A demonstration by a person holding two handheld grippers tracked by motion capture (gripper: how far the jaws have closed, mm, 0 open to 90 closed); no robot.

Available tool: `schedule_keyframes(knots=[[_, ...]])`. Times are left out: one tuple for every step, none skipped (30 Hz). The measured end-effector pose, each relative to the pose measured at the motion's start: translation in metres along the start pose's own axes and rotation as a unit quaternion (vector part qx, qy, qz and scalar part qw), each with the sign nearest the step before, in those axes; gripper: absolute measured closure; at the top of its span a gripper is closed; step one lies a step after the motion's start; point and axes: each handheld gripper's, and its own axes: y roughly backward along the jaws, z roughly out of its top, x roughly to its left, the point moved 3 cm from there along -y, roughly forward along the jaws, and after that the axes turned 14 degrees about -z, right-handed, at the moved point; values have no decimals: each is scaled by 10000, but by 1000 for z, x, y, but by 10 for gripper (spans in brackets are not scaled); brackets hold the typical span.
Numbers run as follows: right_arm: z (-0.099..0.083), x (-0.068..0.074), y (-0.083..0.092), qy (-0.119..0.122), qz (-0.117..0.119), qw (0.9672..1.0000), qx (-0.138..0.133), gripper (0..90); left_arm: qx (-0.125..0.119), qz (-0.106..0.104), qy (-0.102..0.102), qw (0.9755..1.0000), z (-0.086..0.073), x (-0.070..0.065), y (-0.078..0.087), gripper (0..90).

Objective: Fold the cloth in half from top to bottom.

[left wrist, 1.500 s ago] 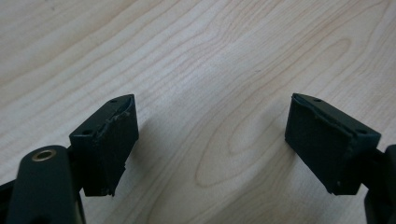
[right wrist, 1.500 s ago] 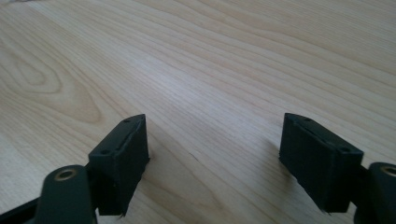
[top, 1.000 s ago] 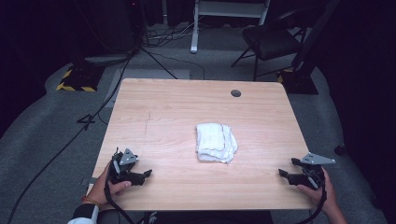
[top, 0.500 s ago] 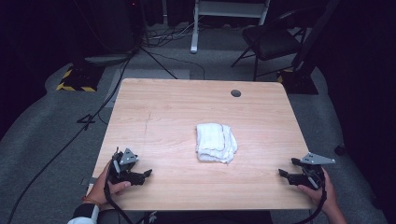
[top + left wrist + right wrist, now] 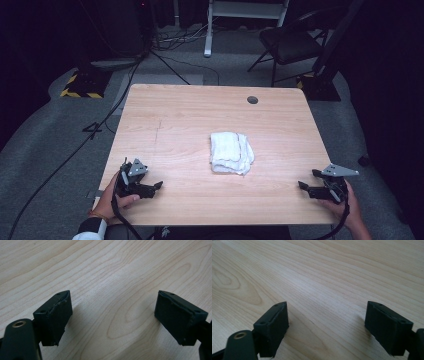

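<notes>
Folded white towel point(image 5: 231, 152) is lying at 1 o'clock from the left claw point(image 5: 156, 187) and 10 o'clock from the right claw point(image 5: 303, 183); both claws are gaping wide, empty, roughly equally near

You see the wooden table point(image 5: 190, 115) brightly and evenly lit from above, while the room around it falls off into near black. The folded white cloth point(image 5: 230, 152) looks almost washed out, its folds hard to read. In your left gripper view, a pale sheen lies on the wood grain and soft shadows spread under the black jaws. In your right gripper view, the far tabletop blurs and the near jaws are soft too.
</notes>
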Motion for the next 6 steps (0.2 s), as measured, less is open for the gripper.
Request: schedule_keyframes(knots=[[0,0,0,0,-2,10000,0,193,-2,4,-6,10000,0,0,0,150],[0,0,0,-1,-1,10000,1,193,0,5,-7,10000,0,0,0,150],[0,0,0,-1,-1,10000,1,193,1,7,-6,10000,0,0,0,150],[0,0,0,-2,0,10000,2,193,-5,12,5,10000,0,0,0,150],[0,0,0,0,-1,10000,1,193,-5,13,18,10000,0,0,0,150],[0,0,0,-2,-1,10000,1,193,-15,11,50,10000,0,0,0,149]])
